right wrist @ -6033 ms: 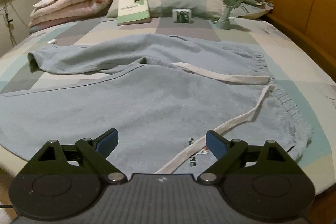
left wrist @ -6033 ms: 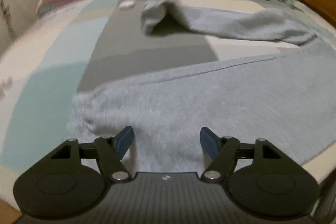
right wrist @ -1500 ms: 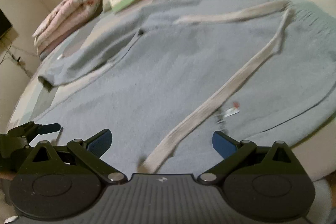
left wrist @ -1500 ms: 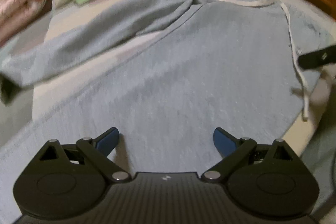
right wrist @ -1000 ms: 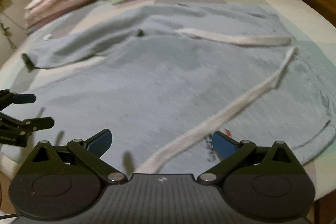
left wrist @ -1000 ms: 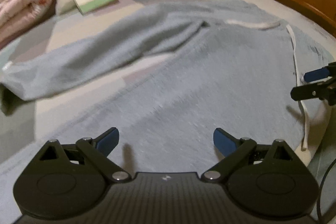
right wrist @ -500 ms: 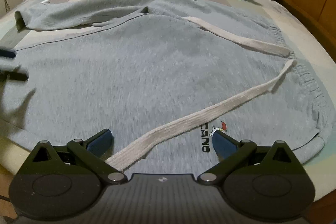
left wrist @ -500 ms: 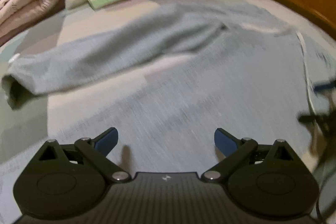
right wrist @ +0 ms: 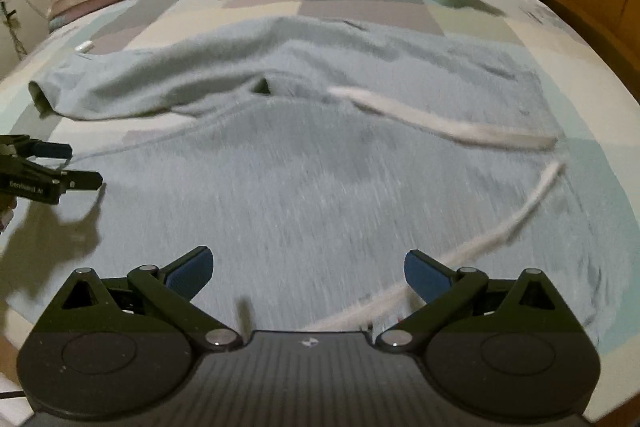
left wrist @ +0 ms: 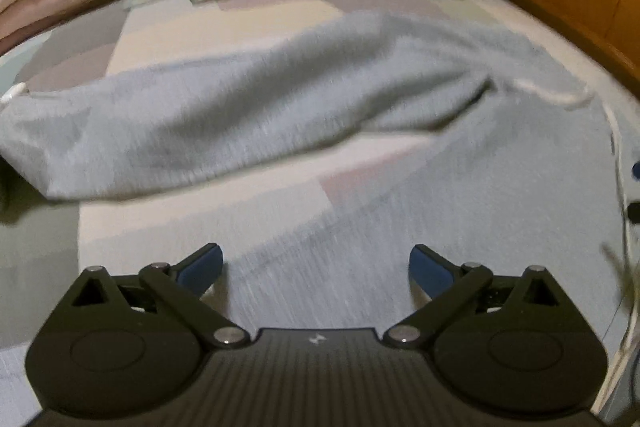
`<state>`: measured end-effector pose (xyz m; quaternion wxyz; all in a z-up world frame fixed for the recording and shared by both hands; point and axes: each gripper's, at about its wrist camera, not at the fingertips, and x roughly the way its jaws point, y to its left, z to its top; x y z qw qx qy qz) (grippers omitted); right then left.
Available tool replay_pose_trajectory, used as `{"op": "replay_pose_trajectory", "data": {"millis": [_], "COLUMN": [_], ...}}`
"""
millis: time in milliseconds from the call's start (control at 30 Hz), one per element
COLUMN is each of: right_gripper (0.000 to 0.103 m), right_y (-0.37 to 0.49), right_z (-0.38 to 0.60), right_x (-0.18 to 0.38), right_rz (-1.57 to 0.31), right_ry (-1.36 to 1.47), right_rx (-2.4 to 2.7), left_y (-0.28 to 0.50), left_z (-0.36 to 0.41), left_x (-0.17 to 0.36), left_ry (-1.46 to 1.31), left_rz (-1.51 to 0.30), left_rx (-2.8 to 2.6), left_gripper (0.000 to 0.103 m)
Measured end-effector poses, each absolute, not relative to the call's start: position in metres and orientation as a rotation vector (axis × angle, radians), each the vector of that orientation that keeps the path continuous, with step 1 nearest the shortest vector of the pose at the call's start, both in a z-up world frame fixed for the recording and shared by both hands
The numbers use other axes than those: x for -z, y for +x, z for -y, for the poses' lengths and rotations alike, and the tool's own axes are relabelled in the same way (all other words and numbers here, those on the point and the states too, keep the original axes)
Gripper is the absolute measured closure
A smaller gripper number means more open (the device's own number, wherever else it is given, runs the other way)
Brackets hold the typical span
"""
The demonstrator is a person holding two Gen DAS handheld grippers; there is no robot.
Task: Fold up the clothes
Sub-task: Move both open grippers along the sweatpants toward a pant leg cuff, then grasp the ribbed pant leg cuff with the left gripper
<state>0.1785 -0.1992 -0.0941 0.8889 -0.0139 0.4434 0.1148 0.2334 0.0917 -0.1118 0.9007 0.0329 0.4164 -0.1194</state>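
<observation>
Light blue fleece sweatpants (right wrist: pixel 320 179) with a white drawstring (right wrist: pixel 440 123) lie spread across the patchwork-sheeted bed (right wrist: pixel 580 67). Left claw (left wrist: pixel 316 267) and right claw (right wrist: pixel 306 269) both gape wide, empty, over the near edge.

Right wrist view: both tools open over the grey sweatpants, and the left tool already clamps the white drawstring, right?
Not quite. In the right wrist view the left tool is open and holds nothing, at the left edge of the grey sweatpants. The white drawstring lies loose on the fabric near the right tool, which is also open.
</observation>
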Motion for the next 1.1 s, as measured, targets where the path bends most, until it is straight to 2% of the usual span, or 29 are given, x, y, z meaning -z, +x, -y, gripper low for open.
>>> {"op": "replay_pose_trajectory", "data": {"millis": [133, 367, 667, 833, 1100], "right_gripper": [0.0, 0.0, 0.0, 0.0, 0.0], "right_y": [0.194, 0.213, 0.221, 0.222, 0.216], "right_z": [0.191, 0.189, 0.189, 0.183, 0.18], "right_x": [0.097, 0.109, 0.113, 0.114, 0.109], "right_rz": [-0.92, -0.967, -0.968, -0.971, -0.961], "right_ry": [-0.027, -0.001, 0.032, 0.032, 0.025], "right_rx": [-0.251, -0.251, -0.228, -0.232, -0.224], "left_y": [0.253, 0.278, 0.268, 0.274, 0.298], "left_z": [-0.097, -0.077, -0.168, -0.238, -0.307], "left_x": [0.094, 0.084, 0.097, 0.103, 0.111], "left_ry": [0.017, 0.096, 0.004, -0.23, -0.644], "left_rz": [-0.805, -0.739, -0.794, -0.793, -0.669], "left_rx": [0.249, 0.284, 0.059, -0.019, 0.05], "left_gripper": [0.004, 0.004, 0.004, 0.004, 0.004]}}
